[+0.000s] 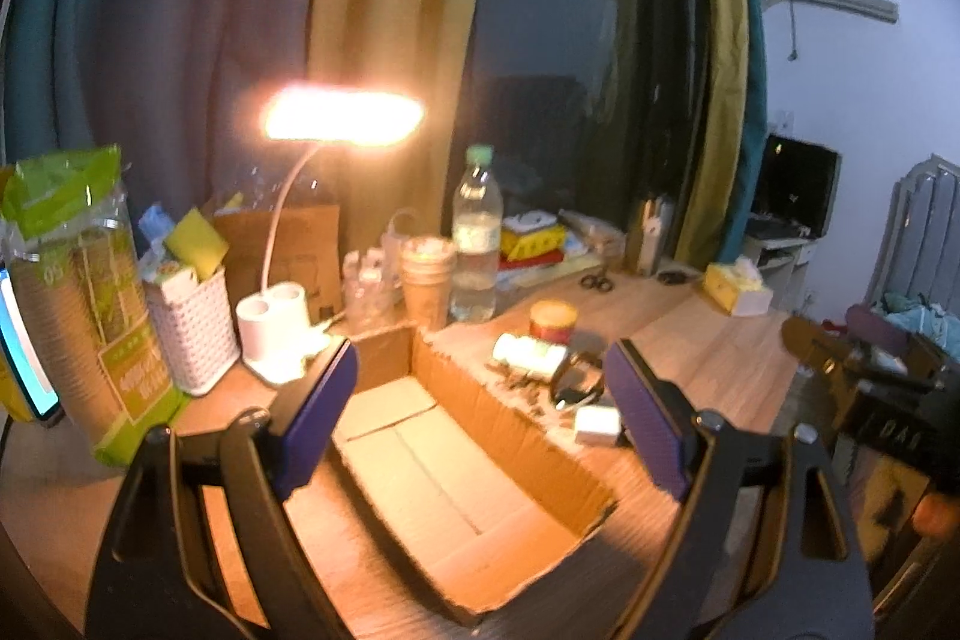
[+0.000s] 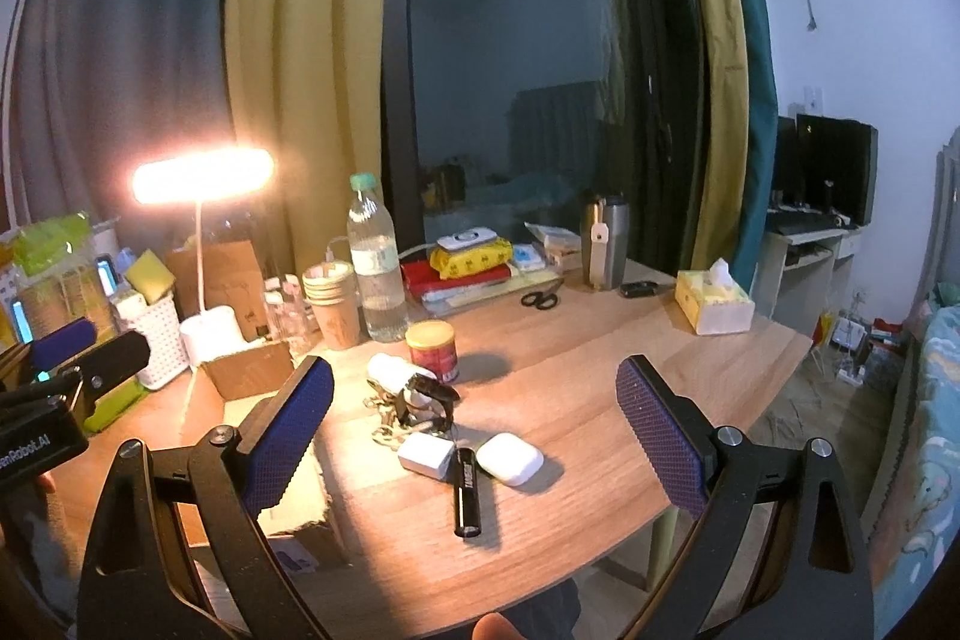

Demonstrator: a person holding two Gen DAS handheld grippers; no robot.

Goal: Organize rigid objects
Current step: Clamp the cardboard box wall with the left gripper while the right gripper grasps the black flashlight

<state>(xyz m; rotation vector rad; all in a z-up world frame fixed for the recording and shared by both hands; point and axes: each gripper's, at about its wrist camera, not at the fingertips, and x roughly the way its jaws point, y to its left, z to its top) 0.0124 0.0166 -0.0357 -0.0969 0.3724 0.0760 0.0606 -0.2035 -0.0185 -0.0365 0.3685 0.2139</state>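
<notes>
1. Left wrist view: the left gripper [image 1: 480, 424] hangs with its jaws spread wide and holding nothing, over one open cardboard box [image 1: 456, 466] with a pale, bare floor. Just right of the box lie a red tin [image 1: 553, 321] and a white charger [image 1: 597, 425].
2. Right wrist view: the right gripper [image 2: 477, 436] is likewise wide apart and unloaded. Right of the box [image 2: 252, 370]: one black flashlight [image 2: 466, 491], writing unreadable, one white earbud case [image 2: 510, 459], one charger [image 2: 426, 455], one tin [image 2: 431, 351].

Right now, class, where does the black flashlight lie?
In the right wrist view, the black flashlight lies on the table's near edge, between the white charger and white earbud case.
</notes>
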